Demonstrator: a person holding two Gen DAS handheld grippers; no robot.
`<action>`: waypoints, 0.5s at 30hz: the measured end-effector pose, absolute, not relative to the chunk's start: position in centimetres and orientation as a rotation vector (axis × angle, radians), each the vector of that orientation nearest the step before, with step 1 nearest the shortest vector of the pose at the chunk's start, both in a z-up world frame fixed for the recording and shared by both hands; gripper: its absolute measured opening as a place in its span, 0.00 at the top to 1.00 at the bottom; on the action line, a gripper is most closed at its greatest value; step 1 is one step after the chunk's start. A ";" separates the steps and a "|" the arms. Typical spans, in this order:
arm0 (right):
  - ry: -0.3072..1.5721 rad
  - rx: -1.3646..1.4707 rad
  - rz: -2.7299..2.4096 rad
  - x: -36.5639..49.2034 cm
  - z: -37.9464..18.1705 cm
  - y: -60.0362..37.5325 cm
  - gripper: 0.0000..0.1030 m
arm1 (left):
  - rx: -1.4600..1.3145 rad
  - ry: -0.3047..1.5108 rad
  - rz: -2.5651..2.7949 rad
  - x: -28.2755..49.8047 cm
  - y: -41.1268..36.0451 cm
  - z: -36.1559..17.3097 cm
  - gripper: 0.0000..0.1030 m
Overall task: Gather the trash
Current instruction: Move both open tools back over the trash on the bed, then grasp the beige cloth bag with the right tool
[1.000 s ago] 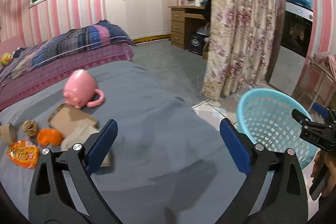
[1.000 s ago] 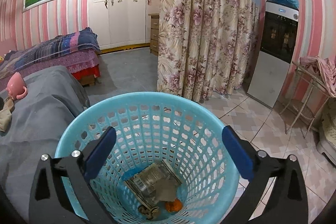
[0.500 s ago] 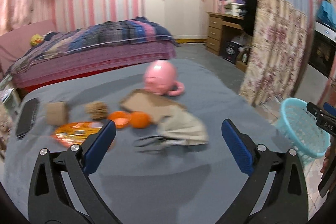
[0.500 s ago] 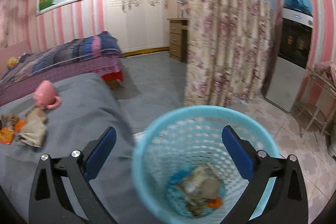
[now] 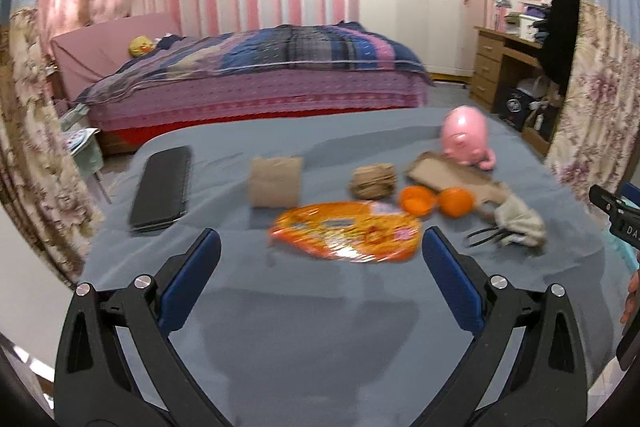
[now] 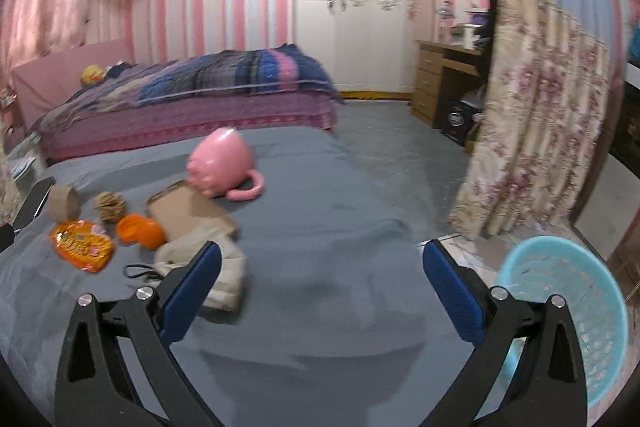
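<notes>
- Left gripper (image 5: 316,253) hovers, jaws apart and empty, facing the near orange snack wrapper (image 5: 346,231), probably the next pick.
- Right gripper (image 6: 318,263), jaws likewise apart, sits between the litter and the blue basket (image 6: 576,311) at right, within easy reach for dropping.

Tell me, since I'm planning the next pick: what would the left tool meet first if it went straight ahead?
Probably the orange snack wrapper: it lies dead ahead of the open left tool on the grey cover, nearer than anything else. Depth is hard to judge.
</notes>
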State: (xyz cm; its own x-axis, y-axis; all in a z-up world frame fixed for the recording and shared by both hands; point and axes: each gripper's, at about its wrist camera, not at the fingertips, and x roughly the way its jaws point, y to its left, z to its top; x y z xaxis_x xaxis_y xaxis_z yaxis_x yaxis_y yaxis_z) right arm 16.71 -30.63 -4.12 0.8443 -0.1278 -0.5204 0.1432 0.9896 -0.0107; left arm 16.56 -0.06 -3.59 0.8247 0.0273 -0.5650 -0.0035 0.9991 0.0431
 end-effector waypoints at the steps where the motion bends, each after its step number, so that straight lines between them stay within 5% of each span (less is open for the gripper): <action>1: 0.562 0.022 -0.126 17.3 -4.7 -29.9 0.05 | 0.042 0.608 0.024 16.5 0.5 -3.9 0.05; 13: 0.755 -0.025 0.015 23.1 -9.3 -26.7 0.06 | 0.018 0.698 0.065 18.5 3.9 -7.7 0.05; 15: 0.751 -0.011 0.041 23.2 -9.3 -26.7 0.17 | 0.017 0.707 0.067 19.1 3.7 -8.0 0.05</action>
State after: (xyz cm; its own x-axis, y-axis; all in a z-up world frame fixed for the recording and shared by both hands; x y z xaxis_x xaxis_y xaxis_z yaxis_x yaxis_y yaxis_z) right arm 23.25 -26.68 -9.28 0.7304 0.0329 -0.6822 -0.0409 0.9992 0.0044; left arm 19.12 3.74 -8.00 0.7584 0.0673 -0.6483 -0.0557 0.9977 0.0383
